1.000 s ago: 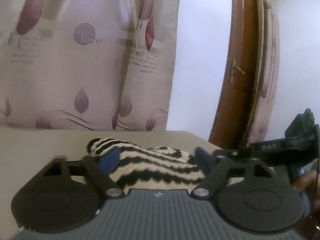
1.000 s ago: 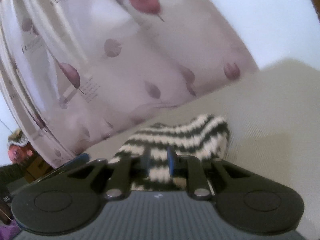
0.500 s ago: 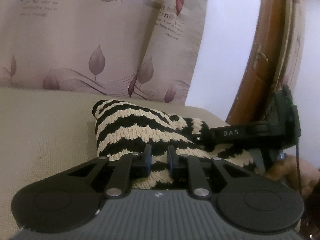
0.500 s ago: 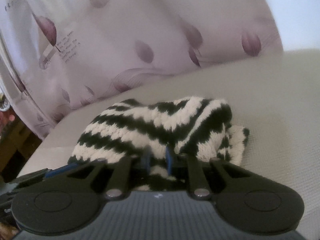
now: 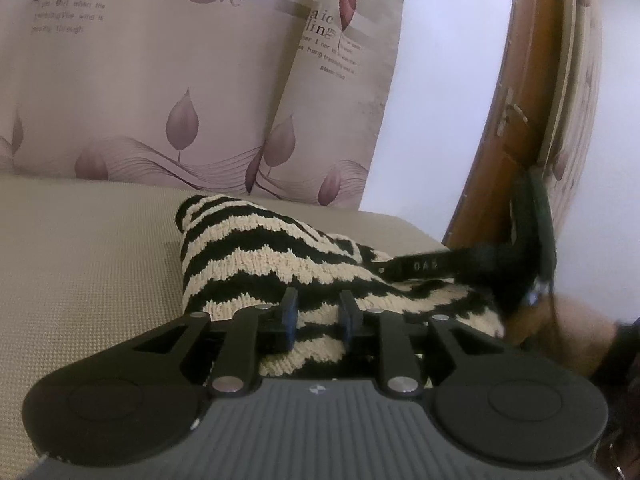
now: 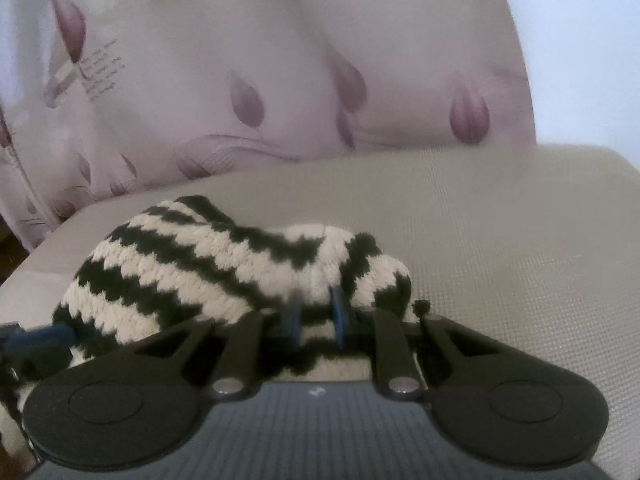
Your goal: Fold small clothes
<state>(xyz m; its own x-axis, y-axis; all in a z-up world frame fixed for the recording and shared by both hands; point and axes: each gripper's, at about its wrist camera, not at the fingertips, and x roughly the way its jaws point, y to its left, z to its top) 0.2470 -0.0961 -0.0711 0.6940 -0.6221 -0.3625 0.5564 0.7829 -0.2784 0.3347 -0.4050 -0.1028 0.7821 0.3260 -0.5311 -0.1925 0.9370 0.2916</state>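
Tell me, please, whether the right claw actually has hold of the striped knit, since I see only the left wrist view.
Observer: Yes. In the right wrist view the right claw is shut on a bunch of the striped knit.
Operator: Thank you. How does the knit lie on the claw's far side?
Observer: It bulges in a rounded hump just right of the claw and rests on the beige mesh surface.
Operator: Does anything else lie on that side?
Observer: No. Only the beige surface shows there, up to the leaf-printed curtain behind it.
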